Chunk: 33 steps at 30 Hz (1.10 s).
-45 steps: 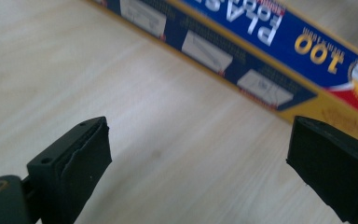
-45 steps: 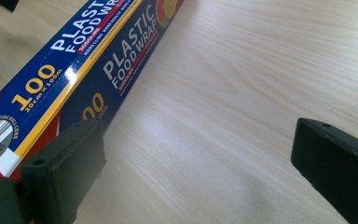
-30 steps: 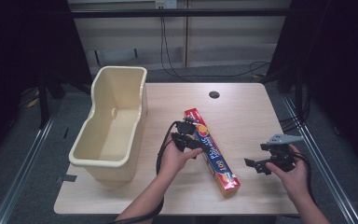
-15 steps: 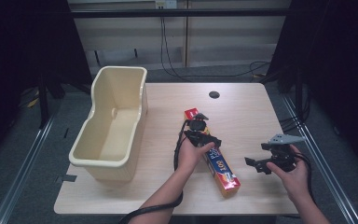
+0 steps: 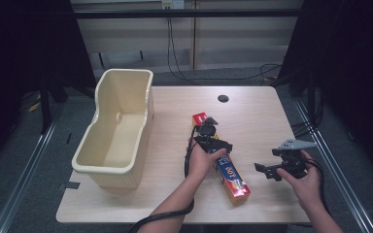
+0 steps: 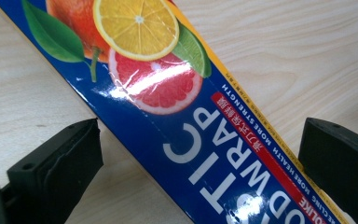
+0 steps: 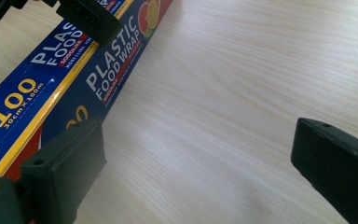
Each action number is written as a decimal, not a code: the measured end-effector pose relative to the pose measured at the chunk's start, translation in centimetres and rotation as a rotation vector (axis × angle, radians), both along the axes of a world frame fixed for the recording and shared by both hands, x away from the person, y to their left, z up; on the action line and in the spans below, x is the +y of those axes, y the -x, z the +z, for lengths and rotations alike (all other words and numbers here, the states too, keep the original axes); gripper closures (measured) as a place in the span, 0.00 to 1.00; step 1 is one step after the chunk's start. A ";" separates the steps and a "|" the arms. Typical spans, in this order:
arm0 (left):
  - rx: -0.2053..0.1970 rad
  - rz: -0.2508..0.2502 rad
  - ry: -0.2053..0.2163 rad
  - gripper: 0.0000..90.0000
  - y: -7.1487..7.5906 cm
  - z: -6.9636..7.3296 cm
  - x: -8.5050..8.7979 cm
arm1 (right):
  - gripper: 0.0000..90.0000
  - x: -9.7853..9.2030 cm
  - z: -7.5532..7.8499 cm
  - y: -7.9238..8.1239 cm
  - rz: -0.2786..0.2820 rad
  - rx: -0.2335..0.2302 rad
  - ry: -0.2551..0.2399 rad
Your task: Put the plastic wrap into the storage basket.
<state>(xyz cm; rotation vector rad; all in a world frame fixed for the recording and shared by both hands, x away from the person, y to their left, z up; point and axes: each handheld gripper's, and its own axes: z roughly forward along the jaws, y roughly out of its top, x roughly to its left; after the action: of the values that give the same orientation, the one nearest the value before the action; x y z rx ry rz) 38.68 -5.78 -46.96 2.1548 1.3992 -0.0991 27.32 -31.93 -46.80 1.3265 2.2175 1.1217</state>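
High view: box of plastic wrap (image 5: 222,160) is lying flat on the table (image 5: 257,116), long axis running 11 to 5 o'clock, roughly mid-table. Left gripper (image 5: 211,133) is sitting over the box's upper half, jaws reaching toward 12 o'clock, likely lining up for a crosswise grab. Right gripper (image 5: 272,170) is hovering at 3 o'clock of the box's near end, apart from it, pointing toward 9 o'clock, probably waiting to help. Cream bin (image 5: 118,128) is standing at 9 o'clock of the box, open top, probable drop target.

Left gripper view: jaws are spread wide, one on each side of the box (image 6: 186,116), not touching it and gripping nothing. The box is running diagonally between them, so they're straddling its narrow width.

Right gripper view: jaws are wide open and empty over bare wood. The box (image 7: 70,79) is lying at 10 o'clock, outside the gap. One jaw of the left gripper is showing over the box at 11 o'clock.
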 end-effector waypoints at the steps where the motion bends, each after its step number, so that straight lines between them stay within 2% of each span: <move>1: 0.004 0.000 0.006 0.00 -0.1 0.0 0.1 | 0.03 0.0 0.0 0.0 0.000 0.001 0.000; 5: 0.012 -0.002 0.024 0.00 -0.2 -0.3 0.2 | 0.03 0.0 0.0 0.0 -0.009 -0.002 -0.004; 11: 0.020 -0.006 0.012 0.00 -0.4 -0.2 0.0 | 0.03 0.0 0.0 -0.2 -0.011 -0.004 -0.008; 13: 0.030 -0.015 0.023 0.00 -0.5 -0.3 0.2 | 0.03 0.0 0.0 -0.2 -0.009 -0.005 -0.009; 14: 0.049 -0.023 0.024 0.00 -0.6 -0.3 0.4 | 0.03 0.0 0.1 -0.2 -0.010 -0.005 -0.007; 19: 0.096 -0.046 0.015 0.08 -0.7 0.2 1.4 | 0.03 -0.2 0.1 -0.1 -0.021 -0.007 -0.017; 22: 0.099 -0.066 0.005 0.14 -0.8 0.6 2.5 | 0.03 -0.3 0.1 -0.1 -0.023 -0.007 -0.019; 24: 0.102 -0.074 -0.025 0.20 -0.9 1.0 3.4 | 0.03 -0.2 0.1 -0.1 -0.022 -0.008 -0.019; 25: 0.100 -0.080 -0.044 0.26 -1.0 1.2 3.9 | 0.03 -0.2 0.1 -0.1 -0.019 -0.006 -0.019; 26: 0.098 -0.082 -0.051 0.26 -1.0 1.4 4.3 | 0.03 -0.2 0.1 -0.1 -0.019 -0.006 -0.019; 27: 0.089 -0.090 -0.077 0.31 -1.0 1.7 5.2 | 0.03 -0.2 0.1 -0.1 -0.019 -0.015 -0.014; 28: 0.089 -0.090 -0.077 0.33 -1.0 1.7 5.2 | 0.03 -0.2 0.1 -0.1 -0.019 -0.015 -0.014; 30: 0.064 -0.099 -0.112 0.35 -1.0 2.1 5.8 | 0.03 -0.2 0.2 -0.1 -0.018 -0.014 -0.014; 33: 0.003 -0.118 -0.160 0.37 -0.8 2.5 6.1 | 0.03 -0.1 0.2 -0.2 -0.017 -0.016 -0.018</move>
<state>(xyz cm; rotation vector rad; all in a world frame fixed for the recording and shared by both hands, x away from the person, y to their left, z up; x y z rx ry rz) 39.48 0.30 -44.50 2.3694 1.3209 -0.0357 27.51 -32.07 -46.62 1.3365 2.1851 1.1455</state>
